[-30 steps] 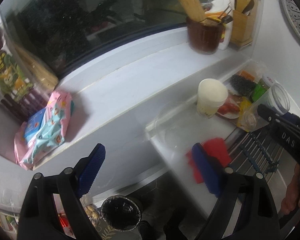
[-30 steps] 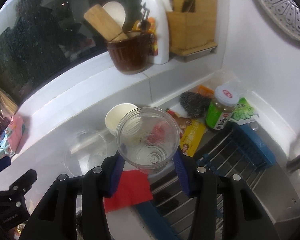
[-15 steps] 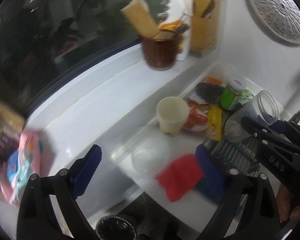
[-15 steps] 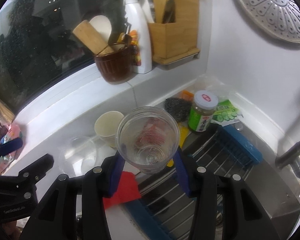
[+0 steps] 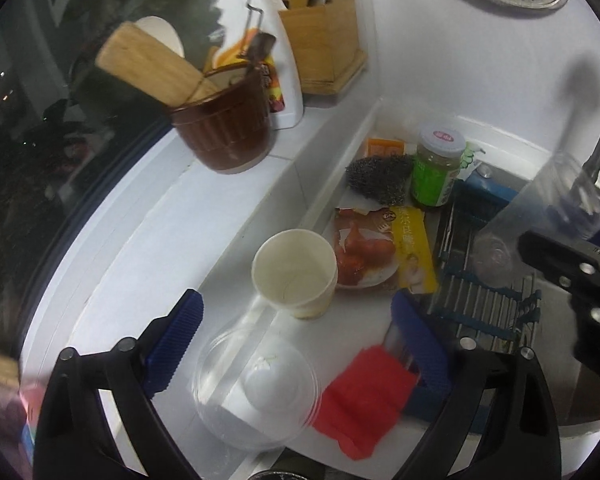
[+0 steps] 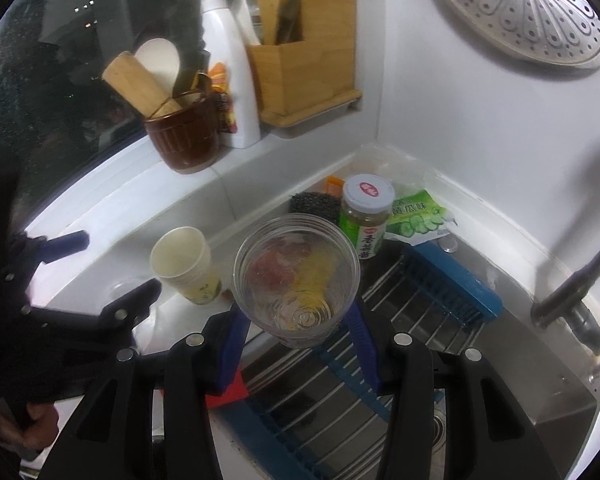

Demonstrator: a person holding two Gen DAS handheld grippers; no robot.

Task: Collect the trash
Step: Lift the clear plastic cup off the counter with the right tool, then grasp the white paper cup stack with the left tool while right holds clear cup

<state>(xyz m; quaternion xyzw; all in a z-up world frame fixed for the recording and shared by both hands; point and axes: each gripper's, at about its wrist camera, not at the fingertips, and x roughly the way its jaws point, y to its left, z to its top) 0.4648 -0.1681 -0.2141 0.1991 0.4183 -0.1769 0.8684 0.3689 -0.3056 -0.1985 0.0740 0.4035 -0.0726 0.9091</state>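
Note:
My right gripper (image 6: 296, 336) is shut on a clear plastic cup (image 6: 296, 280) and holds it above the sink rack; the cup also shows in the left wrist view (image 5: 540, 220). My left gripper (image 5: 296, 344) is open and empty, low over the counter, with a clear dome lid (image 5: 256, 388) between its fingers and a white paper cup (image 5: 296, 272) just ahead. A red napkin (image 5: 364, 400) lies by the right finger. Beyond are a red-and-yellow food wrapper (image 5: 384, 248) and a green cucumber-flavour packet (image 6: 416, 216).
A green jar (image 5: 436, 168), a steel scrubber (image 5: 380, 176), a brown utensil pot (image 5: 224, 128), a white spray bottle (image 5: 272, 48) and a wooden knife block (image 6: 300, 60) stand at the back. The sink with blue wire rack (image 6: 420, 320) and black faucet (image 6: 572, 292) is on the right.
My left gripper has swung right from the snack bags on the sill to over the dome lid and paper cup. My right gripper has carried the clear cup right, over the sink rack.

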